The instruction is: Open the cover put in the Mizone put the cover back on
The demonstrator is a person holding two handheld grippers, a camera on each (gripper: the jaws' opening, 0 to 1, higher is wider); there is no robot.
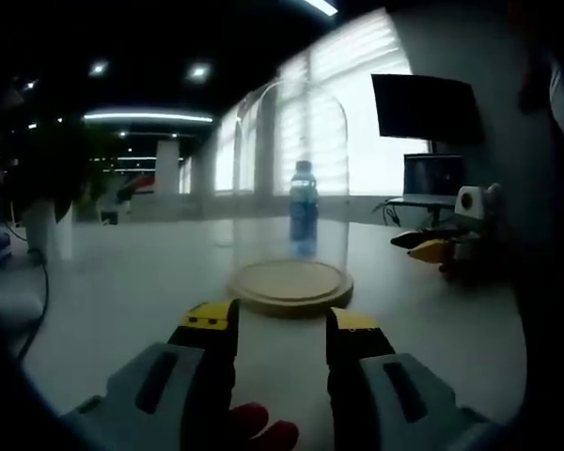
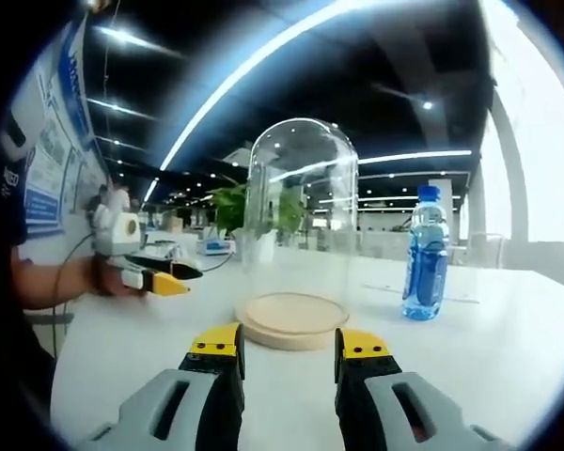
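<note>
A clear glass dome (image 2: 299, 221), the cover, stands upright on a round wooden base (image 2: 291, 319) on a pale worktop (image 2: 489, 348). Nothing is inside it. The dome's long axis is vertical, with its rounded top uppermost.

A blue Mizone bottle (image 2: 426, 254) stands upright on the worktop, apart from the base. In the right gripper view it is to the right of the dome. In the left gripper view the bottle (image 1: 304, 209) appears through the glass of the dome (image 1: 291, 188), so it stands on the far side from that gripper.

The right hand-held gripper (image 2: 289, 346) points straight at the base, its yellow-tipped jaws parted and holding nothing, with the base just ahead of them. The left hand-held gripper (image 1: 282, 324) faces the base (image 1: 289, 285) from another side, its jaws likewise parted and empty, tips close to the base rim. In the right gripper view the left hand-held gripper (image 2: 155, 275) sits low over the worktop, to the left of the dome and well apart from it.

Judging by these views, the cover is not yet lifted. Either gripper could reach the dome; the right one is the nearer to the bottle.
</note>
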